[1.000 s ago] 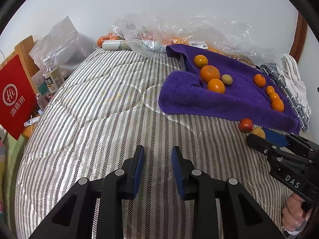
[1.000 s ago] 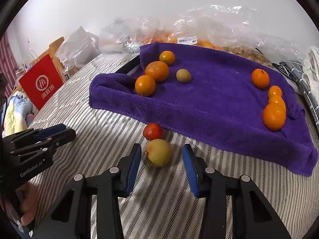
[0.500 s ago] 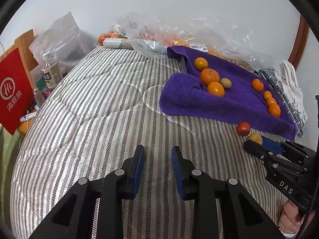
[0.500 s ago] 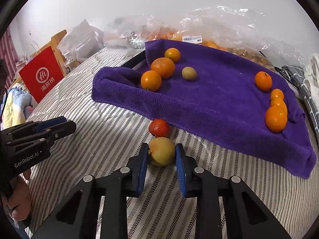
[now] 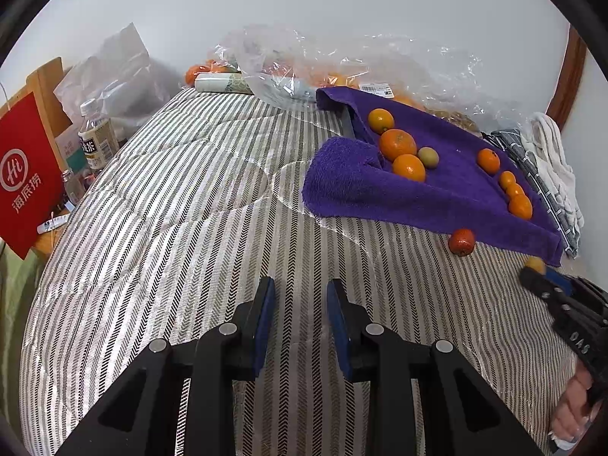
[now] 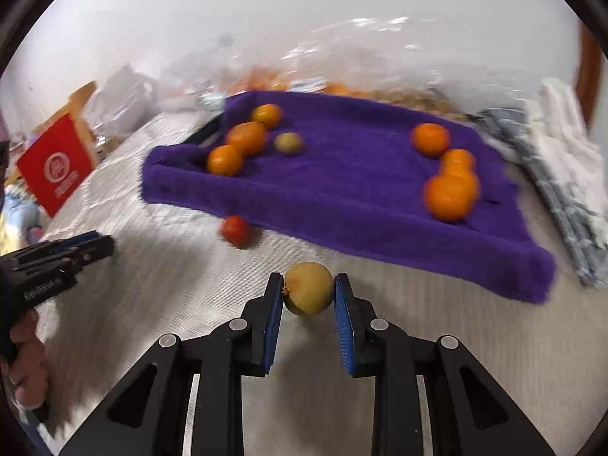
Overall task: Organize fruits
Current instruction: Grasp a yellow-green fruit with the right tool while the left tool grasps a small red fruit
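Note:
My right gripper [image 6: 308,292] is shut on a yellow-green fruit [image 6: 308,288] and holds it above the striped bedcover, in front of the purple towel [image 6: 353,186]. A small red fruit [image 6: 236,230] lies on the cover by the towel's front edge. Three oranges [image 6: 245,137] and a small green fruit [image 6: 288,143] sit at the towel's left. Several oranges [image 6: 450,192] sit at its right. My left gripper [image 5: 300,298] is open and empty over bare bedcover, left of the towel [image 5: 380,186]. The right gripper [image 5: 539,281] shows at the right edge there.
Clear plastic bags [image 5: 342,64] with more oranges lie behind the towel by the wall. A red sign [image 5: 26,174] and a bottle [image 5: 97,140] stand off the bed's left side. Folded grey and white cloths [image 5: 551,167] lie right of the towel.
My right gripper closed on the yellow-green fruit, lifted it off the cover and swung right; the view is blurred. The left gripper stayed open and drifted slightly.

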`<control>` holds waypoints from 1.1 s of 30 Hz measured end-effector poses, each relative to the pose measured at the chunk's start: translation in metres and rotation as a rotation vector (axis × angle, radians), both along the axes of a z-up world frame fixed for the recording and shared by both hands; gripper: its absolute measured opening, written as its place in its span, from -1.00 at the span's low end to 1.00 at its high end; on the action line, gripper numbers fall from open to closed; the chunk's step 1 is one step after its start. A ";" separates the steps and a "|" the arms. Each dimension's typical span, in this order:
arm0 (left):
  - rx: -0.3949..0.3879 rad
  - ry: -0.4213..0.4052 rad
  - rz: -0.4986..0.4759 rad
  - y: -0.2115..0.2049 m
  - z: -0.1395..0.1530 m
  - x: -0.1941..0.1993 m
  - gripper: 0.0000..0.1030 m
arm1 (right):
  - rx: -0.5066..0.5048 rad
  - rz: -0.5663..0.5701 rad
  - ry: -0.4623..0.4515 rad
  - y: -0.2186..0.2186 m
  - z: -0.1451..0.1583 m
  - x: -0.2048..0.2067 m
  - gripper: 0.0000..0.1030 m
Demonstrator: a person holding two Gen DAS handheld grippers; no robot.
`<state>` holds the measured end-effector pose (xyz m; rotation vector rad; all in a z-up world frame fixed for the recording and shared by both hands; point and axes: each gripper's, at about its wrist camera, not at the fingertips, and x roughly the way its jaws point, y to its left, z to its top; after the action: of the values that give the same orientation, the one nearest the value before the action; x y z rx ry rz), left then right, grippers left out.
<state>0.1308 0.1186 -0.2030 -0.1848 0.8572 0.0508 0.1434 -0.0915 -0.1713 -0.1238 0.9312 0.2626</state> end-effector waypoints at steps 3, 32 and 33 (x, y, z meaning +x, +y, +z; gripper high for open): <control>0.010 0.002 -0.001 -0.001 0.000 -0.001 -0.48 | -0.011 -0.059 -0.006 -0.024 0.004 -0.005 -0.48; 0.069 0.072 -0.190 -0.134 0.011 0.062 -0.39 | 0.000 -0.254 -0.027 -0.129 0.013 -0.018 -0.48; 0.069 0.073 -0.186 -0.135 0.010 0.063 -0.39 | -0.005 -0.251 -0.030 -0.129 0.014 -0.018 -0.48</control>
<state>0.1943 -0.0164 -0.1932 -0.0378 0.9411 -0.0874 0.1250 -0.2204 -0.1572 -0.0145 0.9070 0.0259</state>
